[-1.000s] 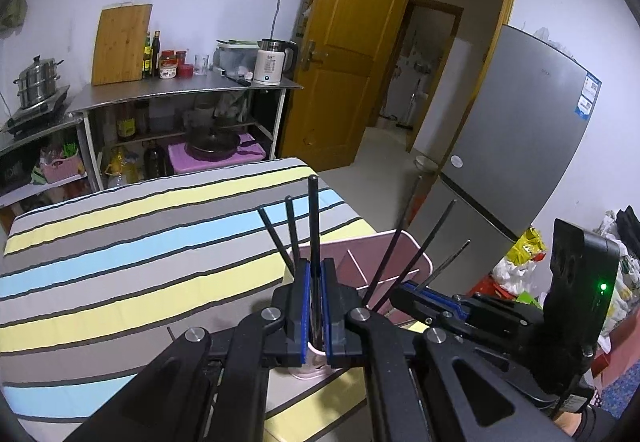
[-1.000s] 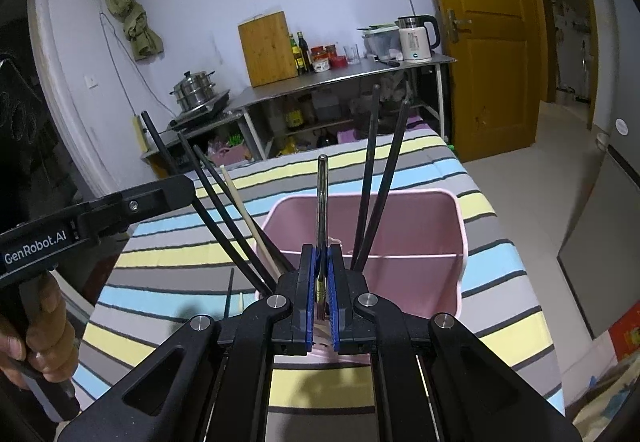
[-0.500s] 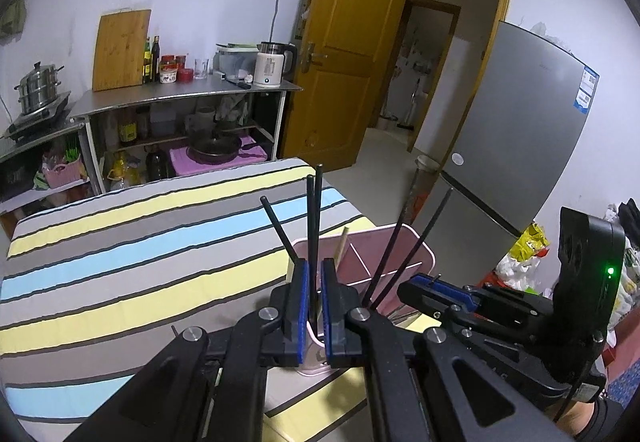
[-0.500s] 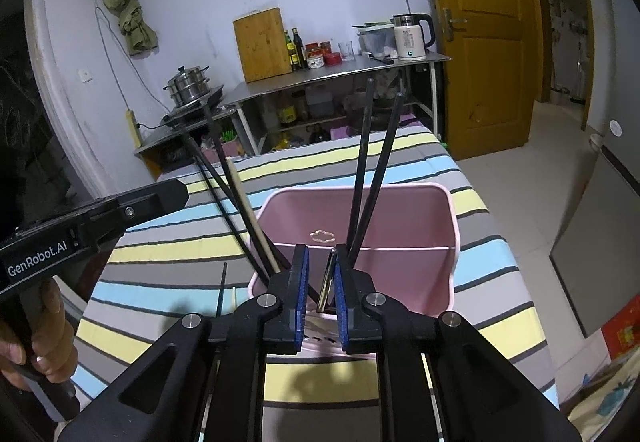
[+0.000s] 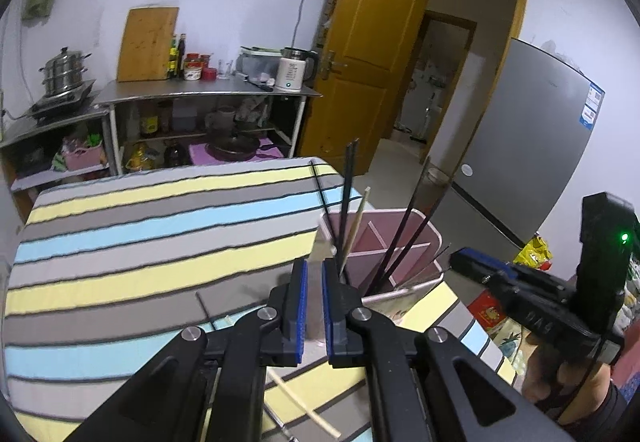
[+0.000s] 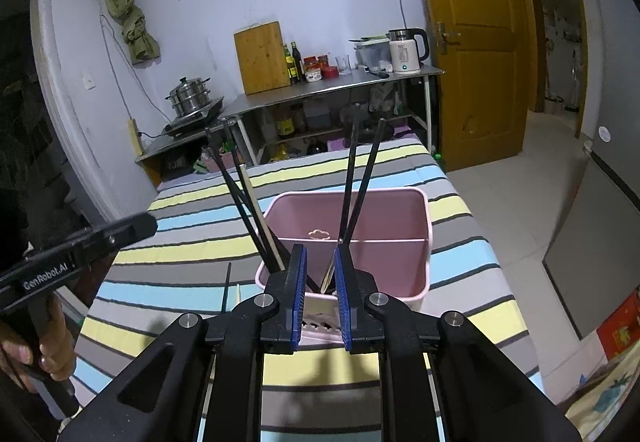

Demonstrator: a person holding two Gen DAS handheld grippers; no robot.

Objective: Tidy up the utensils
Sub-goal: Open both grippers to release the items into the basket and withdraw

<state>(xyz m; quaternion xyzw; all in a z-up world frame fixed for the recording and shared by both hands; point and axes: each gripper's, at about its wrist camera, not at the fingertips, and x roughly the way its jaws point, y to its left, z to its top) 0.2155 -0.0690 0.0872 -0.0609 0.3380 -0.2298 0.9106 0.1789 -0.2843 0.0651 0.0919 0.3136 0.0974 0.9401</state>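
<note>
we see the pink bin (image 6: 404, 238) on the striped tablecloth (image 6: 192, 242), near the cloth's edge toward the fridge side, and divided into compartments. in the right wrist view, two black chopsticks (image 6: 362, 181) stand tilted in it toward 12 o'clock, and a black pair with one pale wooden chopstick (image 6: 260, 213) leans out toward 11 o'clock from its near left corner.

our right gripper (image 6: 320, 294) sits just at the bin's near rim, its jaws opening; a dark utensil handle shows between the blue pads, and the pads do not press on it (released). at 9 o'clock in that view a hand (image 6: 36, 358) holds the other gripper's handle.

our left gripper (image 5: 314, 302) looks nearly clenched, with a narrow gap between its blue pads and nothing gripped there. the bin lies at 1 o'clock from it. a wooden chopstick (image 5: 304, 406) lies flat on the cloth at 6 o'clock, below the jaws, and a thin dark stick (image 5: 204, 310) lies at 9 o'clock.

further out at 12 o'clock we see a metal shelf (image 5: 208, 93) with a cutting board (image 5: 148, 43) and a kettle (image 5: 294, 71), then a wooden door (image 5: 368, 53) and a grey fridge (image 5: 528, 145).
</note>
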